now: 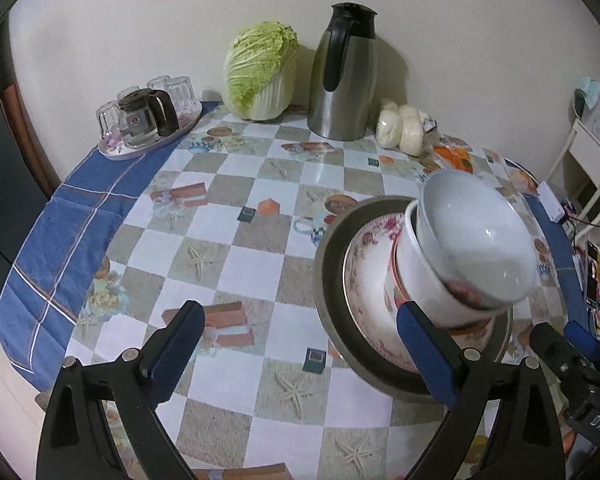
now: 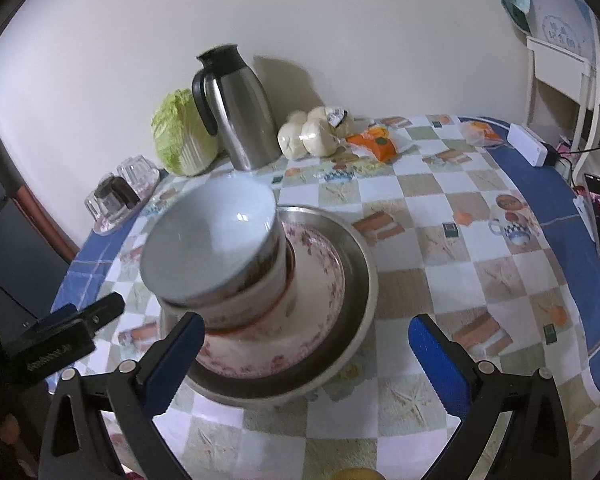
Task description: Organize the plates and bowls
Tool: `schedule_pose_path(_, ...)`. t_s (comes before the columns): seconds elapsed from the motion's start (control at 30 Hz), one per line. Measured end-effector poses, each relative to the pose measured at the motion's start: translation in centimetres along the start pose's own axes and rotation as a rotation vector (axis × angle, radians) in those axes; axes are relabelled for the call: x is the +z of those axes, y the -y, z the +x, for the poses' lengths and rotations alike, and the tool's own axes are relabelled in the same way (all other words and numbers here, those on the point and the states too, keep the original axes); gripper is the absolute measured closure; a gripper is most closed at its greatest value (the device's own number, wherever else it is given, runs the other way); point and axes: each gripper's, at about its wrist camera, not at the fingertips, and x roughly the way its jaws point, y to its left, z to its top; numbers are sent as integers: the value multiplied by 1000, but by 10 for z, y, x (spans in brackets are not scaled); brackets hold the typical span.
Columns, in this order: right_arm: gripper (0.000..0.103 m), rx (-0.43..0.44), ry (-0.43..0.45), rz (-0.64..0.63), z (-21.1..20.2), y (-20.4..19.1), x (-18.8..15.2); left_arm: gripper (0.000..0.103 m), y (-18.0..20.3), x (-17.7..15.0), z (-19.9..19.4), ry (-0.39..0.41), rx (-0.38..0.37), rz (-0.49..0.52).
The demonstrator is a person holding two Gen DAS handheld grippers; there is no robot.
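Bowls [image 1: 472, 256] are sitting nested on a floral plate [image 1: 364, 280] in a metal pan [image 1: 332, 256] on your table [image 1: 240, 248], beside your released left tongs [image 1: 300, 344]. Right view: your right tongs [image 2: 306, 344] are gaping around the pan [image 2: 364, 272], grasping nothing.

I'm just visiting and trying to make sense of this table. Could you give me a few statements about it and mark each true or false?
1. The white bowl sits on top of the stack. True.
2. The flowered plate lies inside a metal dish. True.
3. The steel jug lies on its side. False: it stands upright by the wall.
4. The left tongs grip the white bowl. False: they are open and hold nothing.
5. The cabbage stands beside the steel jug. True.
6. The right tongs are clamped shut. False: they are open.
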Motion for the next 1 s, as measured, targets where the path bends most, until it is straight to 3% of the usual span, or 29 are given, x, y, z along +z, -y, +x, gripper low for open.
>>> schedule_pose_path(0.63, 0, -59, -61, -12, 13, 4, -19, 6, 4, -23, 28, -113, 4, 82)
schedule_pose_path(1.0, 0, -71, -77, -18, 18, 5, -19, 6, 5, -24, 35, -115, 38, 116)
